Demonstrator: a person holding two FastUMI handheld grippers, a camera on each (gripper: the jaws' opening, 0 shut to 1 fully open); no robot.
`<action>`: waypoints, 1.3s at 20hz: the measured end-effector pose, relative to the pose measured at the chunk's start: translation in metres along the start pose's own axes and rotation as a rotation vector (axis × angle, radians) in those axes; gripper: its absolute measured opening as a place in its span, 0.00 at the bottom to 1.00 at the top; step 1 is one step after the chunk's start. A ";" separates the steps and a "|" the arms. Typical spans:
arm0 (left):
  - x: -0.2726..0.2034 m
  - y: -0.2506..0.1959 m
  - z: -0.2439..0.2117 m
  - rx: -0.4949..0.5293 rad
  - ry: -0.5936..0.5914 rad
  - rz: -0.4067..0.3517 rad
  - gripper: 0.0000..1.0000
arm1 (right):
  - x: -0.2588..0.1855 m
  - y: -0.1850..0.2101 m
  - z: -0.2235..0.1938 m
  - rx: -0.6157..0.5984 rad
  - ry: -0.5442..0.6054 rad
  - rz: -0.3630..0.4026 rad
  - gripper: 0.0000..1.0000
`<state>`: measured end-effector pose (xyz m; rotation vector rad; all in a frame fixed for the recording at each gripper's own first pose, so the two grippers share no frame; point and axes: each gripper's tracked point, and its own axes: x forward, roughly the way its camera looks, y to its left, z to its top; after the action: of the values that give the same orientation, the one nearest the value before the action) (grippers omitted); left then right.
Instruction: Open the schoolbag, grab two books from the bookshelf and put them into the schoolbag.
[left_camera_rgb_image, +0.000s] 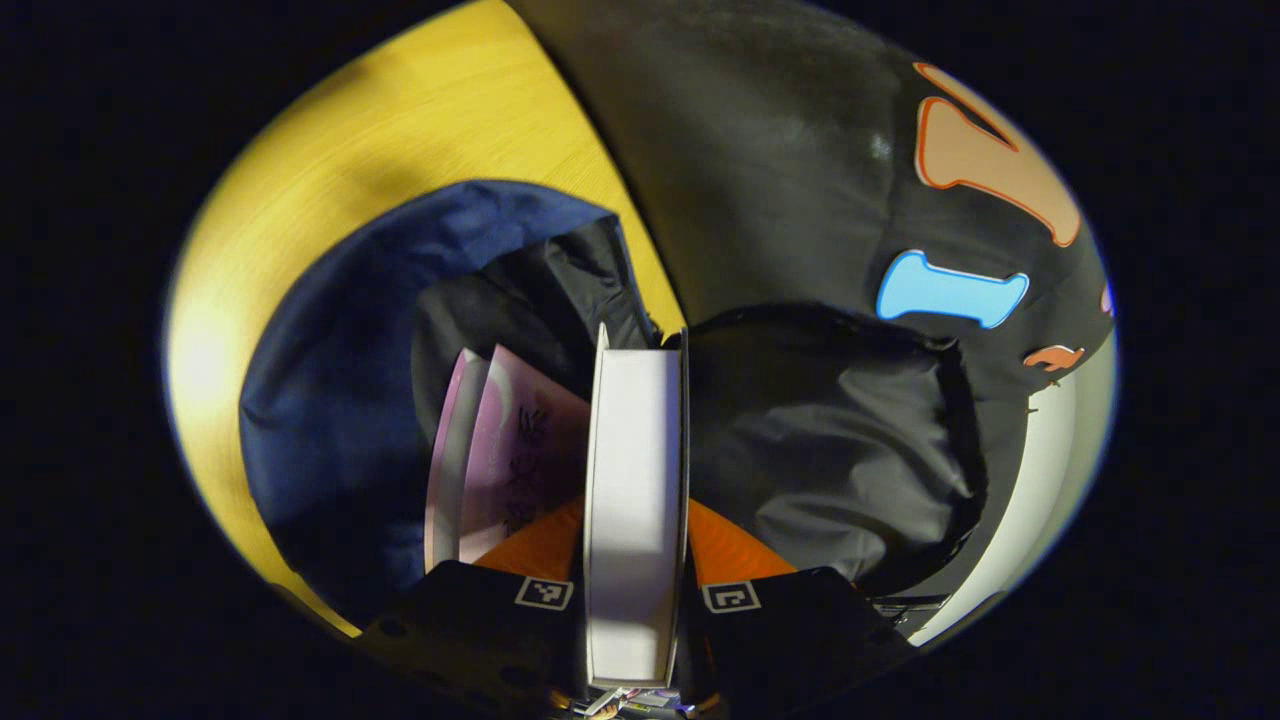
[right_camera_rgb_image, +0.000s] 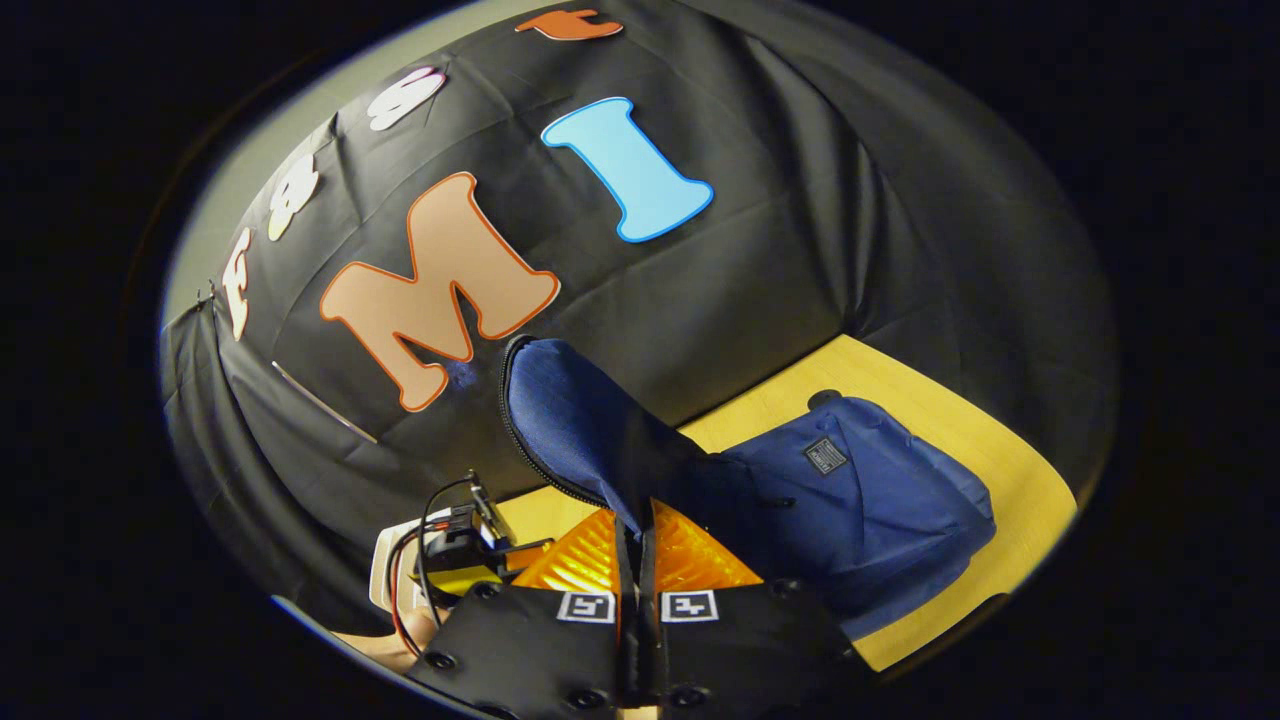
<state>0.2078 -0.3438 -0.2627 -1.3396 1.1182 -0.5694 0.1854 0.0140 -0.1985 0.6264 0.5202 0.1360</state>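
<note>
In the left gripper view, my left gripper (left_camera_rgb_image: 635, 545) is shut on a white book (left_camera_rgb_image: 635, 440), held edge-on over the mouth of the blue schoolbag (left_camera_rgb_image: 330, 380). Its far end dips into the black-lined opening (left_camera_rgb_image: 820, 450). A pink book (left_camera_rgb_image: 520, 450) stands inside the bag, just left of the white one. In the right gripper view, my right gripper (right_camera_rgb_image: 638, 545) is shut on the bag's zippered flap (right_camera_rgb_image: 580, 420) and holds it raised. The rest of the schoolbag (right_camera_rgb_image: 870, 500) lies on the table to the right. The left gripper (right_camera_rgb_image: 460, 540), with its cables, is at the lower left.
The yellow wooden table (left_camera_rgb_image: 400, 130) runs up to the black cloth wall (right_camera_rgb_image: 800, 250) right behind the bag. Bare tabletop (right_camera_rgb_image: 1000, 440) lies to the right of the bag in the right gripper view. A hand (right_camera_rgb_image: 385, 640) shows below the left gripper.
</note>
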 end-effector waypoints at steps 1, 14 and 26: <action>0.002 0.001 -0.001 -0.018 -0.002 -0.004 0.33 | 0.000 0.001 -0.002 -0.004 0.002 0.000 0.03; -0.017 0.017 0.001 0.376 0.038 0.256 0.54 | -0.005 -0.009 0.002 -0.006 -0.012 -0.024 0.03; -0.099 -0.020 0.063 0.972 -0.166 0.527 0.97 | -0.005 -0.011 -0.002 -0.012 -0.008 -0.018 0.05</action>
<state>0.2275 -0.2331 -0.2229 -0.2286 0.8200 -0.4875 0.1799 0.0046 -0.2042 0.6100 0.5165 0.1196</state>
